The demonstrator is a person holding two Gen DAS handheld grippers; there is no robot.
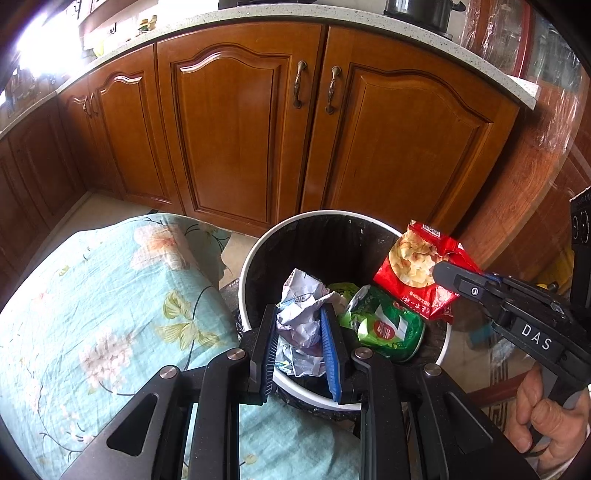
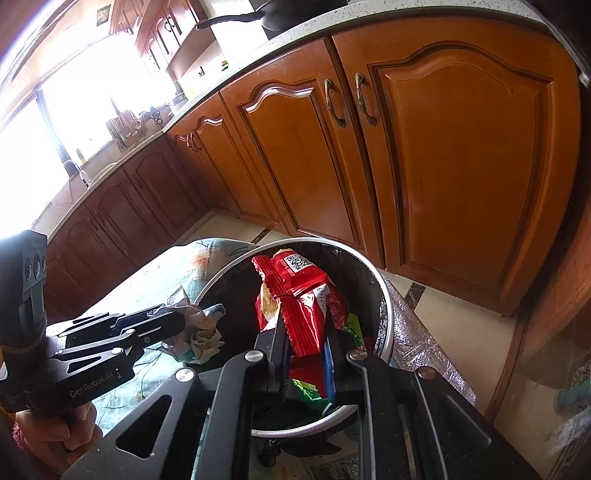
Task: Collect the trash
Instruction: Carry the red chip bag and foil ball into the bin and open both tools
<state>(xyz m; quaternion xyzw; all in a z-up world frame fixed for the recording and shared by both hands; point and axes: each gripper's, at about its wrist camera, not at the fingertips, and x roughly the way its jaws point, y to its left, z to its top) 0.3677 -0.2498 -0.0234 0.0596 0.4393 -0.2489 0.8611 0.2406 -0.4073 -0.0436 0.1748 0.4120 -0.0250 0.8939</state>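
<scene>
Beyond both pairs of fingers stands a run of wooden cabinet doors [image 1: 236, 129] under a pale speckled countertop [image 1: 207, 20]. To the left of the left gripper's fingers lies a surface draped in a teal floral cloth [image 1: 103, 295]. Straight ahead of and below both grippers sits the round trash bin [image 1: 258, 240], white-rimmed and lined with a black bag, standing just beside the cloth. The left gripper [image 1: 301, 339] is narrowed onto a crumpled wad of paper [image 1: 303, 310], its blue-padded fingers pressing the wad from either side, held over the near part of the bin's mouth. The right gripper [image 2: 306, 345] is closed on a red snack bag [image 2: 299, 295] (the chip picture faces the left camera, the QR code faces the right one), which rises upright from between the fingers and hangs above the far right side of the bin opening. Inside the bin, below and between the two gripped items, lies a green wrapper [image 1: 384, 325], resting against the liner just right of the left fingers. At the lower edges of both views, the person's hands [image 1: 546, 417] wrap the gripper handles.
</scene>
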